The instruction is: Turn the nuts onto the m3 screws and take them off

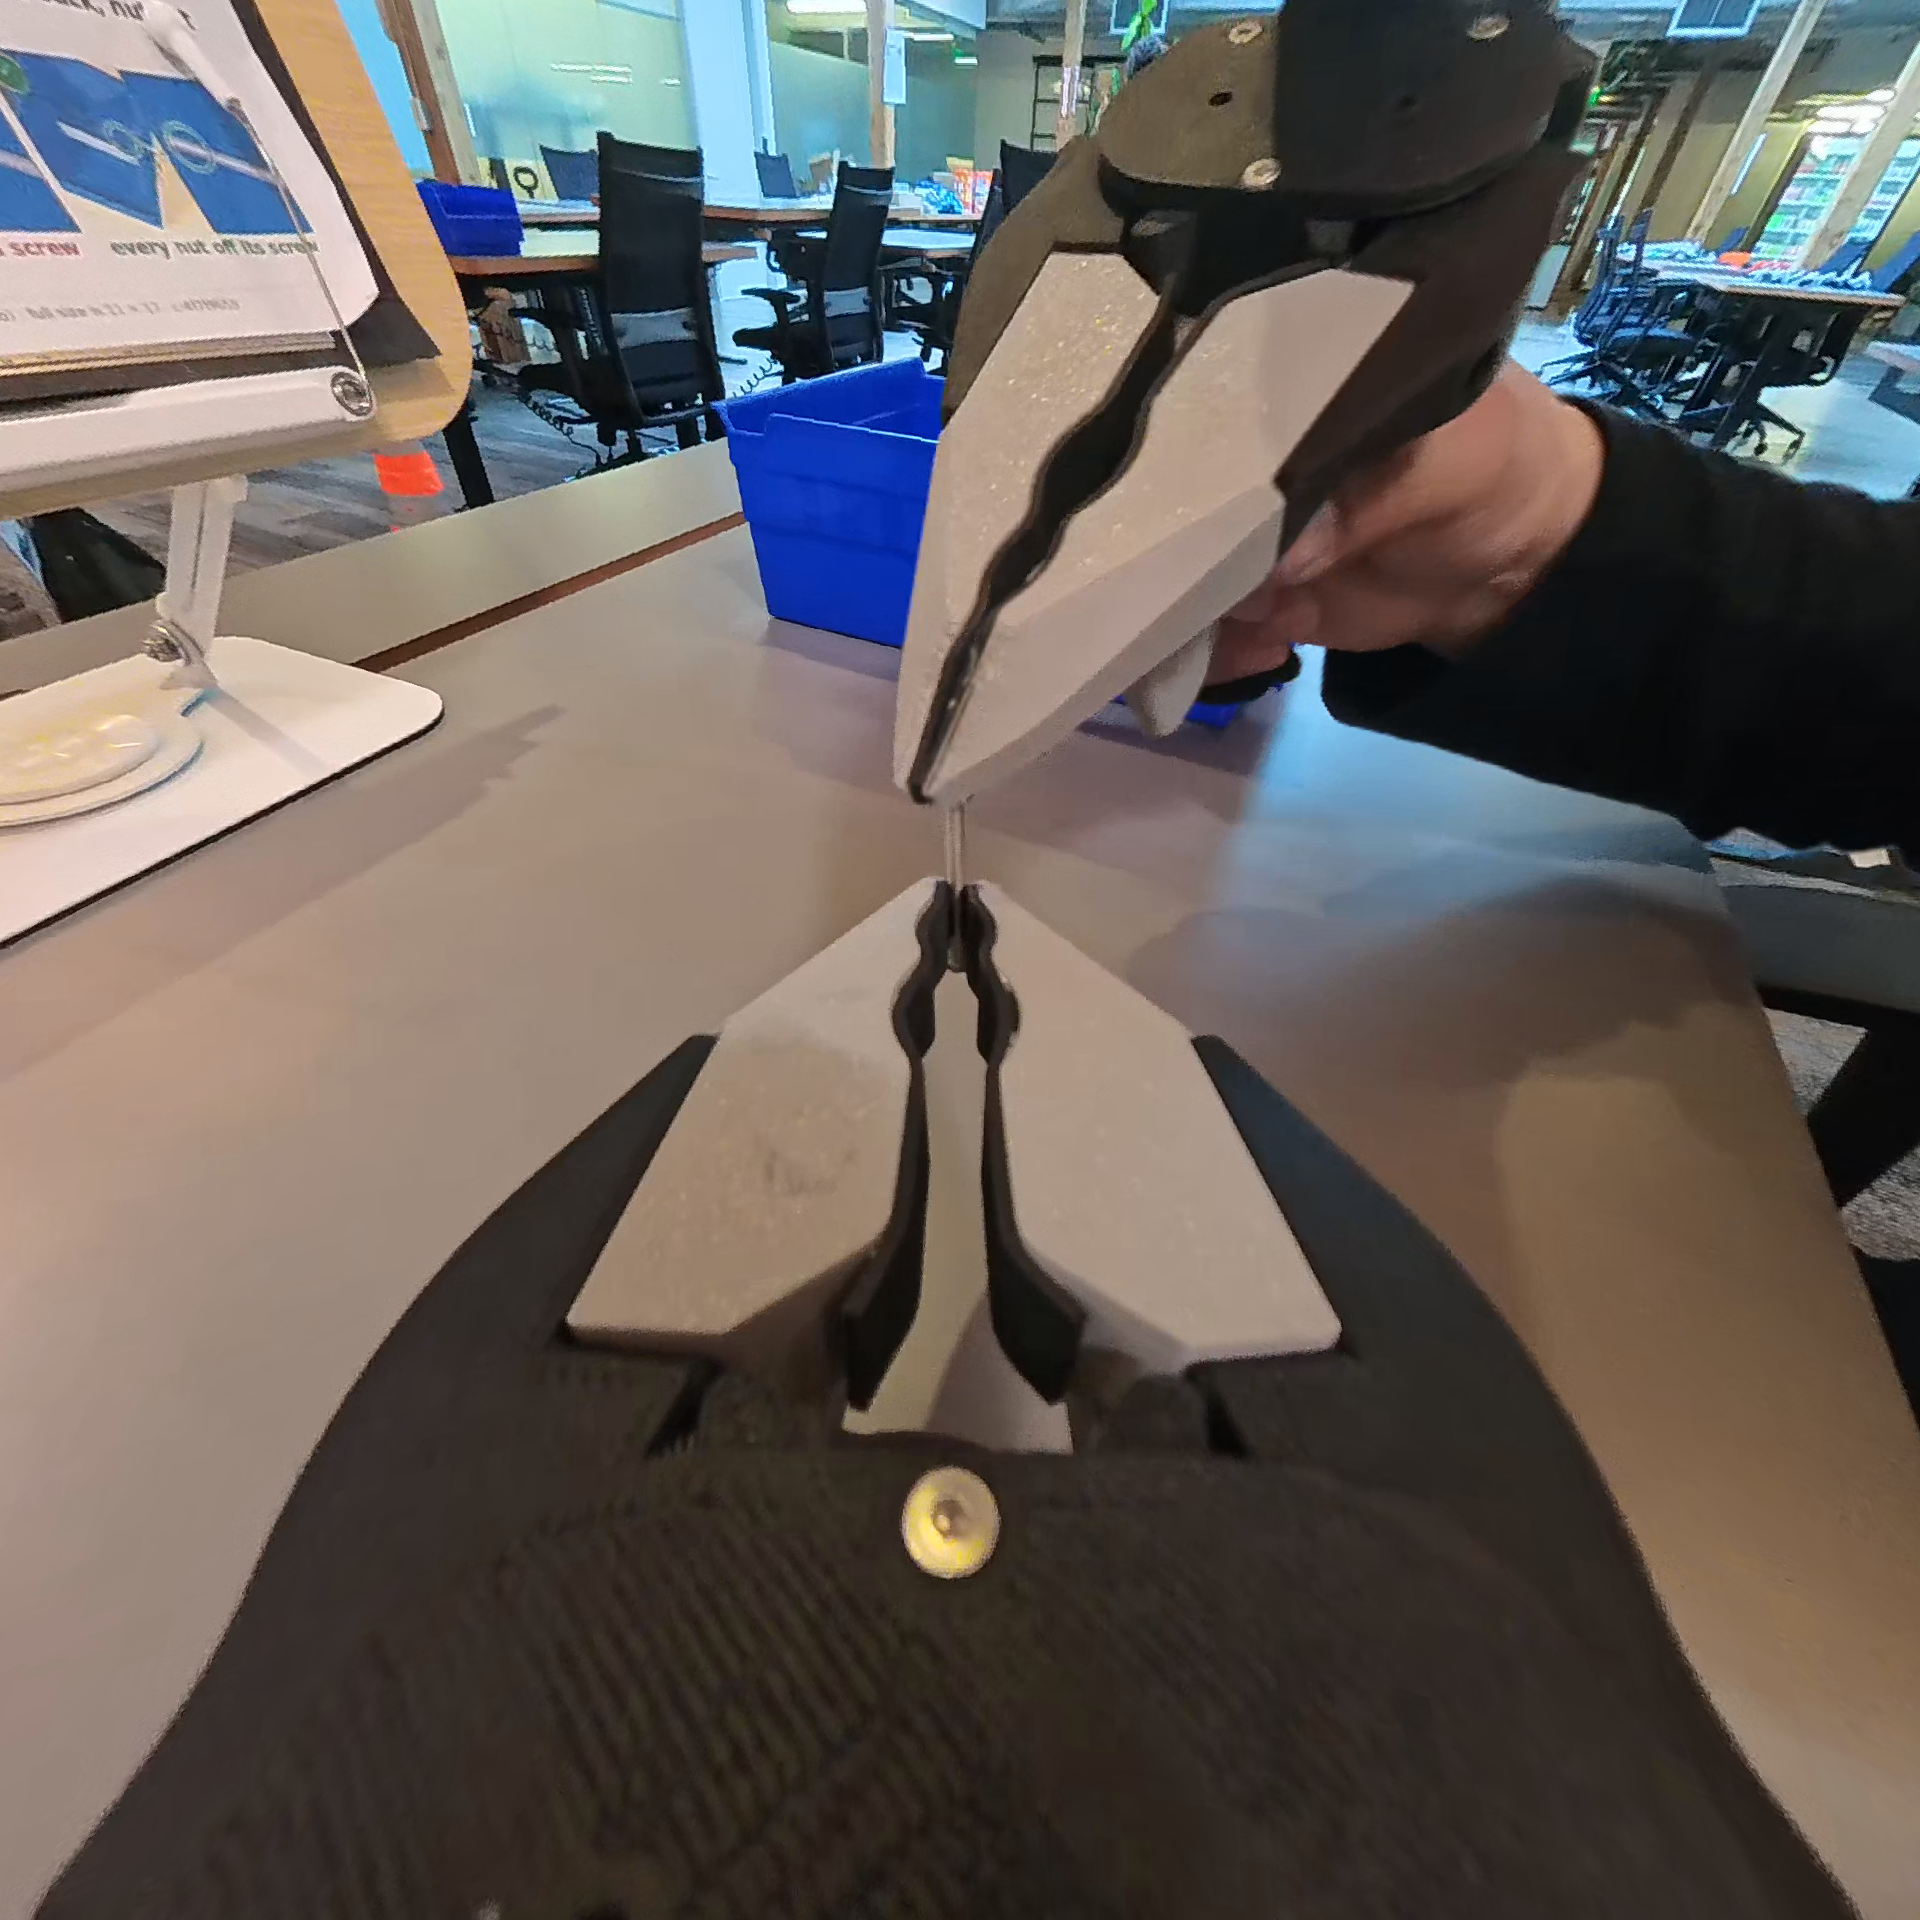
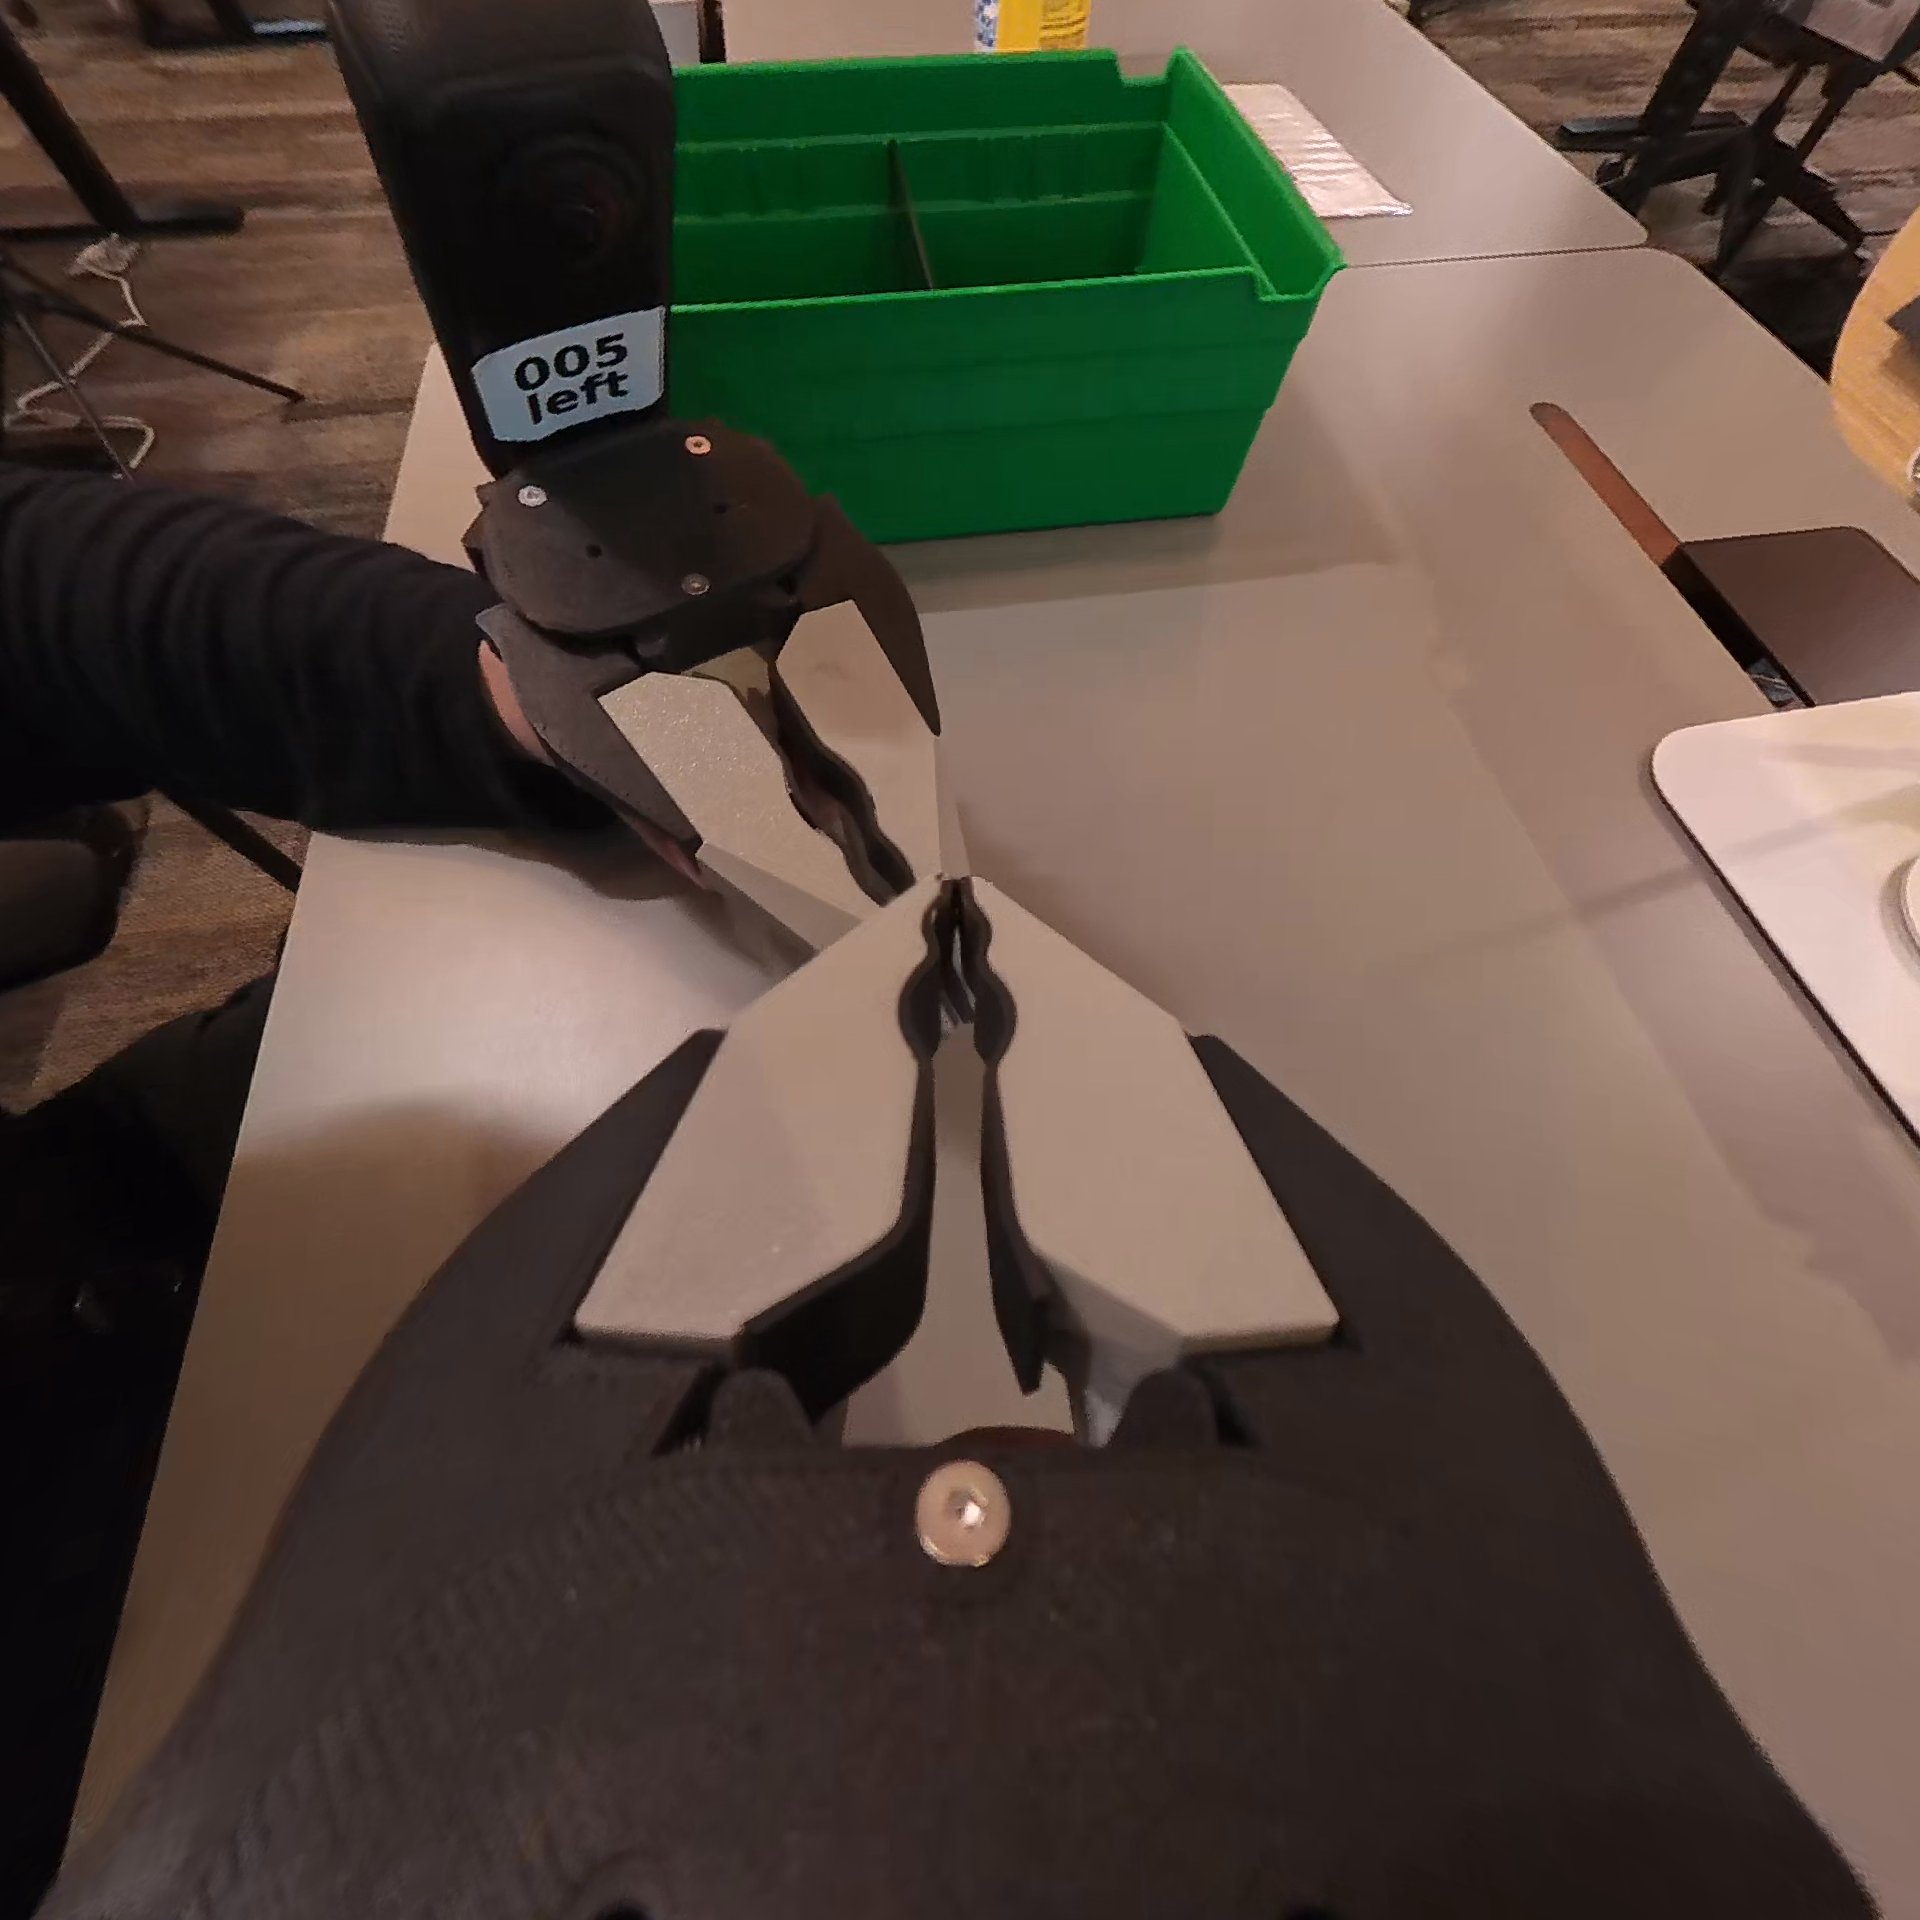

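A thin silver M3 screw (image 1: 957,842) spans the short gap between my two gripper tips above the grey table (image 1: 468,935). My left gripper (image 1: 954,891) is shut, with a small dark metal piece, apparently the nut (image 1: 951,951), pinched between its pads at the screw's near end. My right gripper (image 1: 923,792) comes down from the upper right, held by a hand, and is shut on the screw's other end. In the right wrist view, the right gripper (image 2: 954,885) is shut with the screw's shaft (image 2: 956,1006) showing between its pads. The left gripper (image 2: 891,883) meets it tip to tip.
A blue bin (image 1: 831,499) stands behind the right gripper. A green divided bin (image 2: 966,395) stands at the table's far side in the right wrist view. A white stand (image 1: 260,717) holding an instruction sheet (image 1: 156,208) sits at the left; its base also shows in the right wrist view (image 2: 1787,831).
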`<state>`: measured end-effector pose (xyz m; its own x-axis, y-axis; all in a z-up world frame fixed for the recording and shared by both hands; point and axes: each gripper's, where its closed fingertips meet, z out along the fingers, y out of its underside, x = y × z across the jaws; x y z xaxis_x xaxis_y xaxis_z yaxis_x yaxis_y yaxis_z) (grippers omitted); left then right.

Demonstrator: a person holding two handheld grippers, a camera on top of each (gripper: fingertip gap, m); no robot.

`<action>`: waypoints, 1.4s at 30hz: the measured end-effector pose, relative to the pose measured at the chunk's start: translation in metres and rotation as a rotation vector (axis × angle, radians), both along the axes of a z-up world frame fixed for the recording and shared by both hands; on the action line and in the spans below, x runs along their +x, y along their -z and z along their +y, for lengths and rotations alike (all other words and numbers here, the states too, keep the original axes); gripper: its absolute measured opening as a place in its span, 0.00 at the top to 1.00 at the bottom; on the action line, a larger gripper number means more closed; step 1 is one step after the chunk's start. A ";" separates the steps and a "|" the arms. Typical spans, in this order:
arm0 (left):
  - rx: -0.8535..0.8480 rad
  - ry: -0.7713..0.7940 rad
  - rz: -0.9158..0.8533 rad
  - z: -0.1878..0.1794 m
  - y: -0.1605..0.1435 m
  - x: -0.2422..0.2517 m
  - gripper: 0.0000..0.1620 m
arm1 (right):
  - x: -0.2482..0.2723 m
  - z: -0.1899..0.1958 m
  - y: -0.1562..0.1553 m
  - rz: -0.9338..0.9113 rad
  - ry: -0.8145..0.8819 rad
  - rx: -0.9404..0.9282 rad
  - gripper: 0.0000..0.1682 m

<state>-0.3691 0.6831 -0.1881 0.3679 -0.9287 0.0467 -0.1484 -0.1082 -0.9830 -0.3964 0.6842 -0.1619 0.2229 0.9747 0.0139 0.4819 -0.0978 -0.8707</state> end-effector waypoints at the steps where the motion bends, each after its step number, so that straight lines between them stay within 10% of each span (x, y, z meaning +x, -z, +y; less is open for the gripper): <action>1: 0.002 -0.002 0.001 0.000 0.000 0.000 1.00 | -0.002 0.000 0.001 -0.004 0.001 -0.002 1.00; 42: 0.010 0.178 -0.082 -0.027 -0.014 0.006 1.00 | 0.006 -0.034 -0.021 0.317 -0.363 -0.089 0.90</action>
